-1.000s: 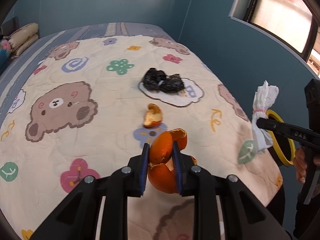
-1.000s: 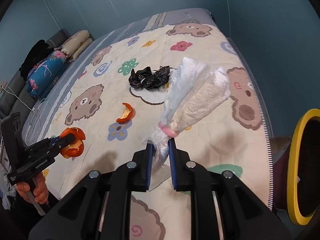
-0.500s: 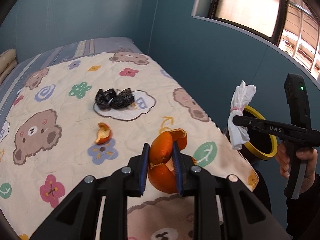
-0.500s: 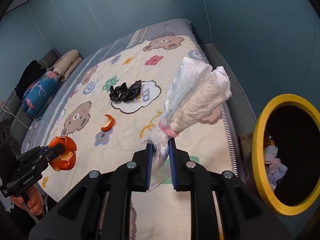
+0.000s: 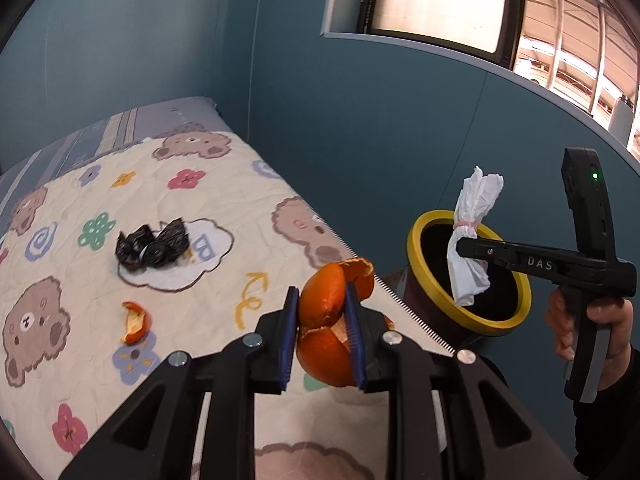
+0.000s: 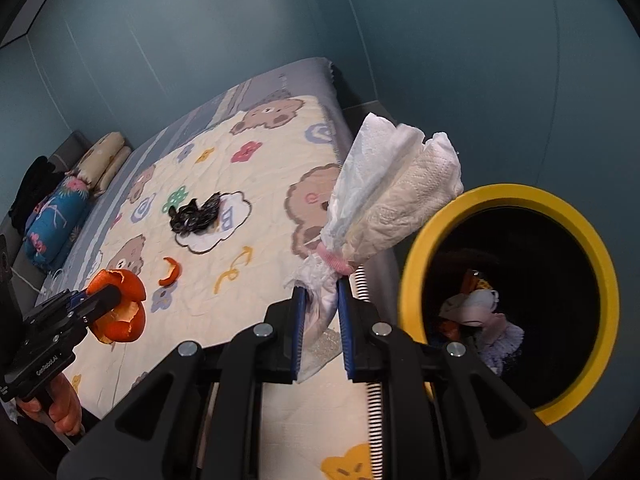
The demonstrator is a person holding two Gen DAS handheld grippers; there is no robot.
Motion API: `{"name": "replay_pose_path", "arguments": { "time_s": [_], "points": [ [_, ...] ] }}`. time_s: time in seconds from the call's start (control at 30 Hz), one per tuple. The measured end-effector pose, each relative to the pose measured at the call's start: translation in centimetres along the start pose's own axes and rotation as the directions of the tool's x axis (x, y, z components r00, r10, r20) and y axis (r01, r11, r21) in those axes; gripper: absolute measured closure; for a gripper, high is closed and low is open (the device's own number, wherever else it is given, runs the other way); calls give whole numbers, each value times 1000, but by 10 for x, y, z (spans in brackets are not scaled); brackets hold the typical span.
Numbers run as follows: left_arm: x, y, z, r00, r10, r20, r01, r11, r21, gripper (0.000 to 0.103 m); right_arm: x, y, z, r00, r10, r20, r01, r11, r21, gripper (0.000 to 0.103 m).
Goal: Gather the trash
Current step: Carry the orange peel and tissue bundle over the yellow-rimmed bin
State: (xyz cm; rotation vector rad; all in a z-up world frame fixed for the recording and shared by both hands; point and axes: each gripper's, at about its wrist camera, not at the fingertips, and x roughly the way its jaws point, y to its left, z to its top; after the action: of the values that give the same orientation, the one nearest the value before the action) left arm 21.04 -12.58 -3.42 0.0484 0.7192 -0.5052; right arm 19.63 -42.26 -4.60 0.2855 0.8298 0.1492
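My left gripper (image 5: pixel 322 336) is shut on a big orange peel (image 5: pixel 332 320) and holds it above the bed's right edge; it also shows in the right wrist view (image 6: pixel 116 308). My right gripper (image 6: pixel 320 320) is shut on a white tissue bundle (image 6: pixel 384 200) tied with a pink band, held over the yellow-rimmed bin (image 6: pixel 592 380); in the left wrist view the bundle (image 5: pixel 472 240) hangs above the bin's mouth (image 5: pixel 424 292). A small peel piece (image 5: pixel 136 322) and a crumpled black bag (image 5: pixel 154 242) lie on the quilt.
The bed with a bear-print quilt (image 5: pixel 80 288) fills the left. The bin stands on the floor beside the bed's right edge and holds other trash (image 6: pixel 480 312). Pillows (image 6: pixel 96 160) lie at the bed's far end. Blue walls and a window (image 5: pixel 440 0) stand behind.
Both grippers have swung right toward the bin. The tissue bundle now hangs over the bin's mouth, and the orange peel has moved to the bed's right edge.
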Motion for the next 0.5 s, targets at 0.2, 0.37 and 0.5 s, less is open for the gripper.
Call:
{"name": "replay_pose_path", "arguments": {
  "time_s": [0.2,0.37,0.5],
  "points": [
    [17,-33,14,999,-45,7,45,998,51,82,-10,-32,1,999,-44,17,43,998,49,88],
    [31,-60,25,995,-94,10,93,992,87,82,-19,-57,0,996,-83,36,80,993,83,88],
    [43,-77,30,993,-114,5,113,987,114,82,-24,-74,0,993,-106,48,101,989,108,88]
  ]
}}
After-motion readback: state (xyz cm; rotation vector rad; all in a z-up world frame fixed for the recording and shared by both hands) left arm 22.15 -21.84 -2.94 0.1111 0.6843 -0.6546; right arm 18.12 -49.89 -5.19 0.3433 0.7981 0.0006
